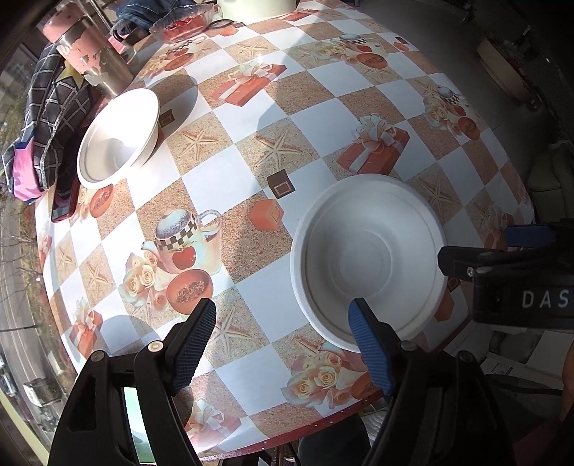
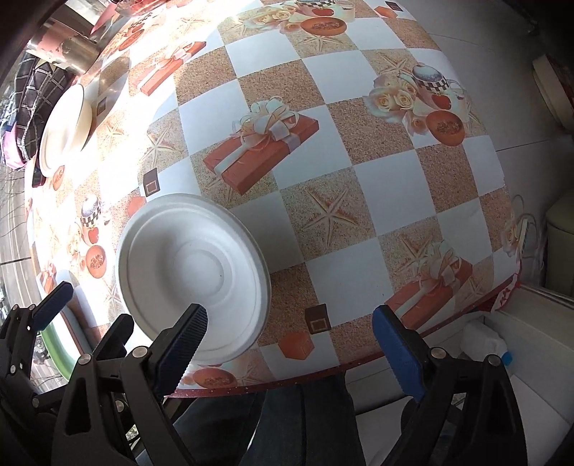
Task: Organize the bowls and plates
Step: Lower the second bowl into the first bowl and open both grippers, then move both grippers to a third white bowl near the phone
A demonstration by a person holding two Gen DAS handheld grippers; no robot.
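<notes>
Steel tumbler (image 1: 95, 57), glass dish (image 1: 181, 23) and a phone (image 1: 64, 200) crowd the far side by the second bowl (image 1: 116, 138). Near bowl (image 1: 366, 258) sits at the table (image 1: 323, 89) edge. Left gripper (image 1: 283, 344) and right gripper (image 2: 290, 344) hover wide open, empty. "DAS" shows on the right one.

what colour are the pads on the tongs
Blue, ribbed pads; clearest in the right wrist view.

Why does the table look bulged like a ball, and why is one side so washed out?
Left wrist view: the fisheye lens bends the checkered tablecloth into a dome; sun glares off the far bowl, while the near bowl lies in shade. Right wrist view: same bulge; the far bowl and the cloth's upper left corner are overexposed, and the near bowl is evenly lit.
</notes>
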